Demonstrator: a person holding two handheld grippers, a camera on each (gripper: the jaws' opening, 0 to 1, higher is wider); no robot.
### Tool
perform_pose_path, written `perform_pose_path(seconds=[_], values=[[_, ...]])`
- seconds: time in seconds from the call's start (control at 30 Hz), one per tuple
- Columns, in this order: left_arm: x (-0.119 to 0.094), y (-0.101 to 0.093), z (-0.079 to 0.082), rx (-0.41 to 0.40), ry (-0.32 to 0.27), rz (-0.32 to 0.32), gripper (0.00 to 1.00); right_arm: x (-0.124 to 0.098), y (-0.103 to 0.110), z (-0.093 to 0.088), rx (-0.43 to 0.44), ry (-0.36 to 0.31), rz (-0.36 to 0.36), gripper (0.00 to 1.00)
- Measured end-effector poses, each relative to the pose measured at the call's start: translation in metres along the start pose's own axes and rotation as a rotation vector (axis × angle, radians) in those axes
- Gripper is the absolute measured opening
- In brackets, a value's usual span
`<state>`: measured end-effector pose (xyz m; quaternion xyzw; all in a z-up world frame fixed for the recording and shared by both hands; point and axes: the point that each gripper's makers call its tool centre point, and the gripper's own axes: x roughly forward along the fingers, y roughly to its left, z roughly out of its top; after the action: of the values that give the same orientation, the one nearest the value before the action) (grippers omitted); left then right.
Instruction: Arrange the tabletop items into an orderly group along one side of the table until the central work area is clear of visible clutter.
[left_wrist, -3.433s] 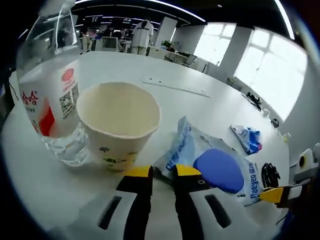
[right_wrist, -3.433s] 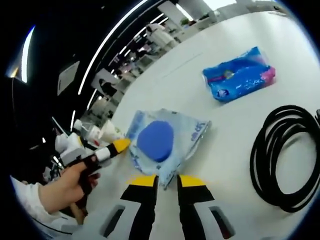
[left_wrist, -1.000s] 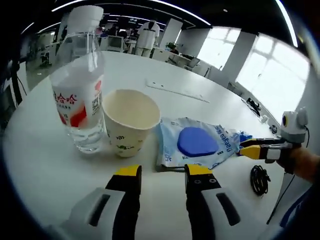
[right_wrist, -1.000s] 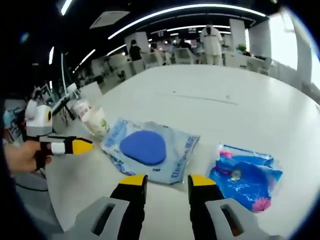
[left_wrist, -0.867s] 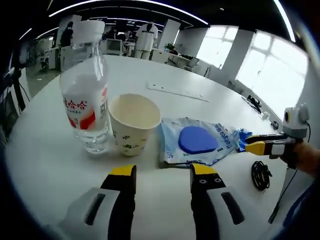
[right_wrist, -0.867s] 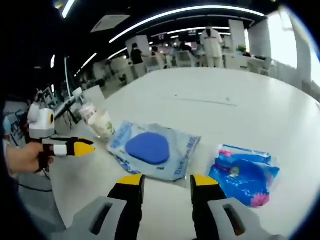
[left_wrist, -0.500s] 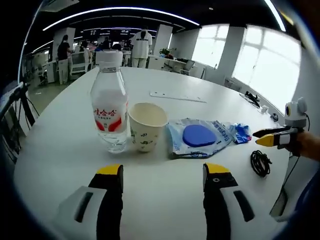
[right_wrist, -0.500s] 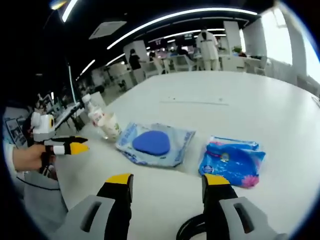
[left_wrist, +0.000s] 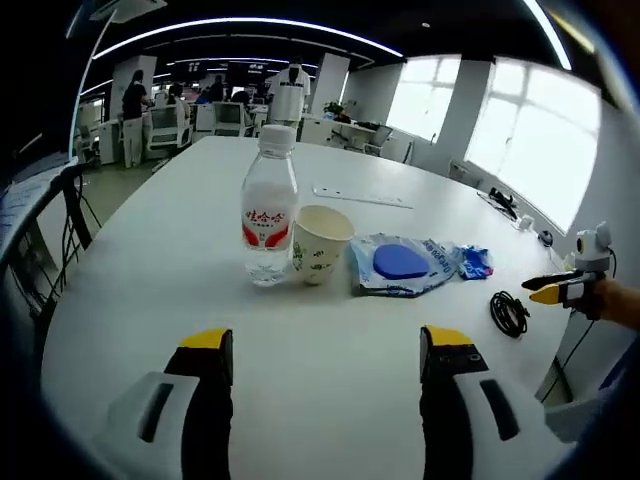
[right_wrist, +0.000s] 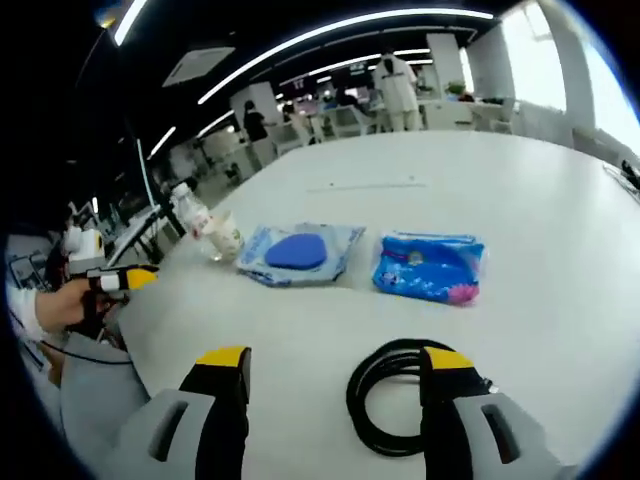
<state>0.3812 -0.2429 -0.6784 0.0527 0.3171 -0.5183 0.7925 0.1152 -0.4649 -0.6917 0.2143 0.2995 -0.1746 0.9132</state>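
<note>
Left gripper view: the left gripper (left_wrist: 326, 340) hangs above the white table (left_wrist: 150, 270) with its jaws spread wide and nothing between them. Beyond them the items lie in a row whose long axis runs left to right. The water bottle (left_wrist: 269, 208) stands upright as the leftmost piece. Just right of the bottle is the paper cup (left_wrist: 319, 244), upright, mouth up. Right of the cup lies the flat pale packet with a blue disc (left_wrist: 402, 263), then a small blue wipes pack (left_wrist: 474, 261). Farther right and nearer, apart from the row, lies a coiled black cable (left_wrist: 508, 311).

Right gripper view: the right gripper (right_wrist: 335, 371) is also wide apart and empty, with the cable's coil (right_wrist: 395, 395) lying between its jaws.
</note>
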Motion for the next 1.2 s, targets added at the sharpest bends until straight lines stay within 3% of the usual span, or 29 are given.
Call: perform_pose_path(seconds=[0.3,0.57,1.2], values=[[-0.025,-0.006,-0.019,0.017,0.023,-0.062,0.89,-0.026,-0.007,-0.022,0.054,0.001,-0.032,0.73],[-0.042,0.008,-0.03,0.05,0.034,-0.057,0.93,-0.039,-0.006,-0.038,0.086,0.009,-0.043,0.75],[-0.048,0.003,-0.046,0.025,0.049,-0.059,0.93,-0.058,-0.01,-0.056,0.122,0.018,-0.066,0.74]])
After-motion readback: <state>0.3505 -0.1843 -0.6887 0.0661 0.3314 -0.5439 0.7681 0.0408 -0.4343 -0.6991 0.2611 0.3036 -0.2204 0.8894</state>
